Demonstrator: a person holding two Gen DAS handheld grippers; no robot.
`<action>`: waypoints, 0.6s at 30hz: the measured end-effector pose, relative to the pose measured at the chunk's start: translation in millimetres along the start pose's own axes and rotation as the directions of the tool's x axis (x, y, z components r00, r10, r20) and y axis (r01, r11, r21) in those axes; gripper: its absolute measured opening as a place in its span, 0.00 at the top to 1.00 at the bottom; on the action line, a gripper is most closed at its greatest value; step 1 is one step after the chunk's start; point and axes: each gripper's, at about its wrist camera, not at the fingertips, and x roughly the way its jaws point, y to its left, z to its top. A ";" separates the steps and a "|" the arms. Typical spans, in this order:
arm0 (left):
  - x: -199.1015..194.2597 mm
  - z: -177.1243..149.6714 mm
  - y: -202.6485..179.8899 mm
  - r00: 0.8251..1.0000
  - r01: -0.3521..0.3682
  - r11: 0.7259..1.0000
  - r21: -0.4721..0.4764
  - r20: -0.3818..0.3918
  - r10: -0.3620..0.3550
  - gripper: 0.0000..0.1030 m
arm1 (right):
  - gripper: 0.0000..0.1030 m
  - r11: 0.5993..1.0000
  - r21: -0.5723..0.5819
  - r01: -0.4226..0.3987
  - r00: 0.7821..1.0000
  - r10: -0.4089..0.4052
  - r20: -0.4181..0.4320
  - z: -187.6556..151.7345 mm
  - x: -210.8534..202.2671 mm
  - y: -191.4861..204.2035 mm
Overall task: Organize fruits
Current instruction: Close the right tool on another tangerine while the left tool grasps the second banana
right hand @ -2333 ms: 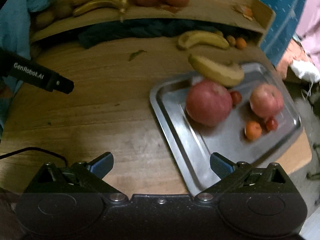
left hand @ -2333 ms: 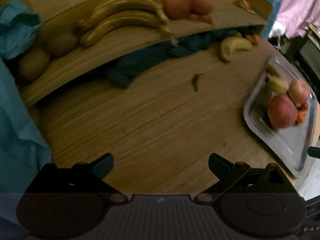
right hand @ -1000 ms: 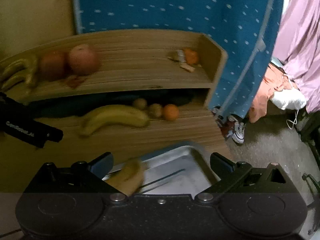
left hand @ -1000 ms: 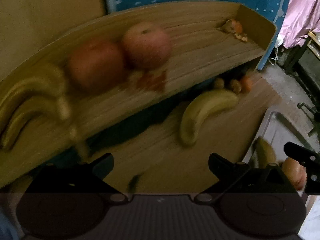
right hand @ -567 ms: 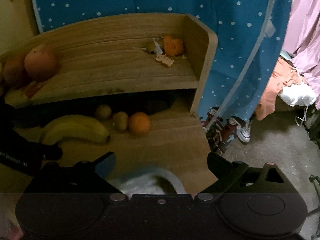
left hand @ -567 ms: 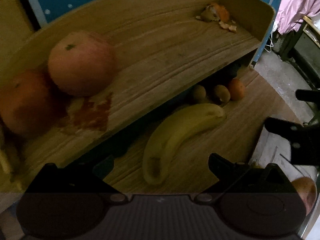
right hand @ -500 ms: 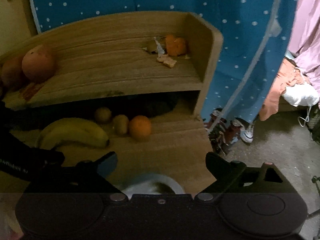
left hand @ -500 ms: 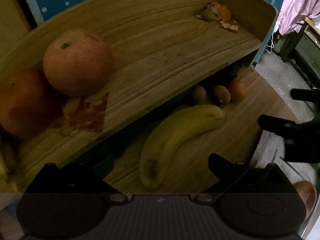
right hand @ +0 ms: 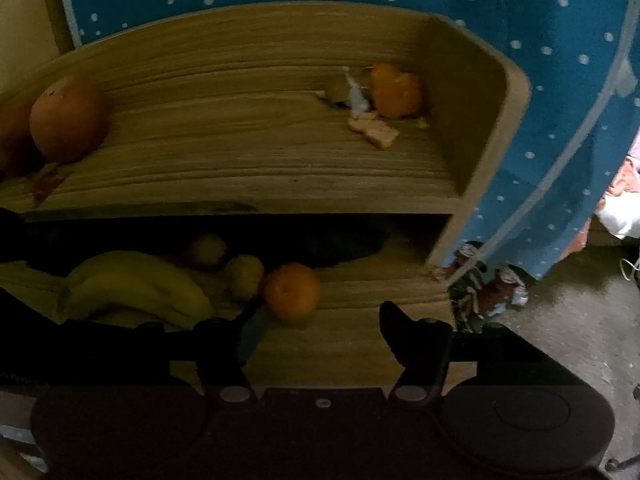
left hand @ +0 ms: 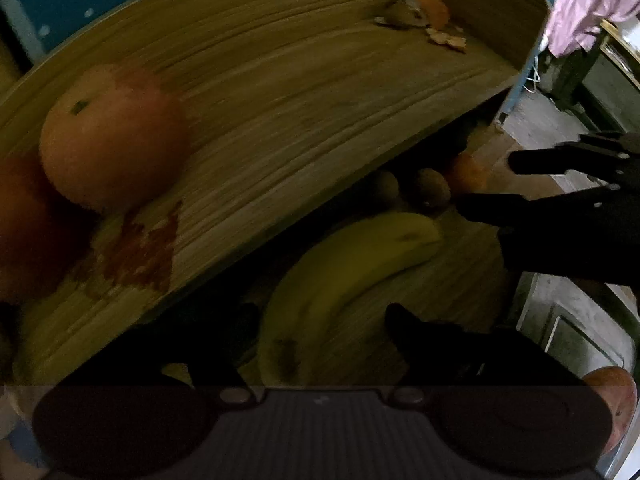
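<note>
A yellow banana (left hand: 348, 276) lies on the table under the wooden shelf (left hand: 320, 92). My left gripper (left hand: 318, 316) is open, its fingers on either side of the banana's near end. Beyond it sit two kiwis (left hand: 432, 194) and an orange (left hand: 464, 168). In the right wrist view the orange (right hand: 292, 292) sits just ahead of my open right gripper (right hand: 320, 316), close to its left finger (right hand: 250, 328), with the kiwis (right hand: 244, 276) and the banana (right hand: 136, 288) to its left. An apple (left hand: 112, 136) rests on the shelf top.
Orange peel and scraps (right hand: 392, 92) lie at the shelf's right end. A metal tray (left hand: 560, 328) holding an apple (left hand: 612, 396) is at the lower right. The right gripper's body (left hand: 560, 208) reaches in beside the kiwis. A blue dotted curtain (right hand: 560, 80) hangs behind, with shoes (right hand: 488, 284) on the floor.
Both grippers have moved forward toward the space under the shelf. The left now straddles the banana and the right is at the orange. Both pairs of fingers have narrowed somewhat.
</note>
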 end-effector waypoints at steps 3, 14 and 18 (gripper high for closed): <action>0.9 0.5 -4.8 1.000 -0.015 1.000 0.027 -0.002 0.015 0.28 | 0.46 1.000 -0.007 -0.014 1.000 0.014 0.000 1.9 4.5 4.6; 2.5 5.9 -15.9 0.995 -0.092 0.996 0.012 -0.025 0.093 0.50 | 0.64 1.000 -0.008 -0.027 1.000 0.027 0.008 2.3 12.3 10.3; -3.0 1.8 -14.8 0.998 -0.050 0.999 0.005 -0.041 0.050 0.56 | 0.66 0.999 -0.007 -0.031 0.999 0.031 0.005 2.6 11.3 11.1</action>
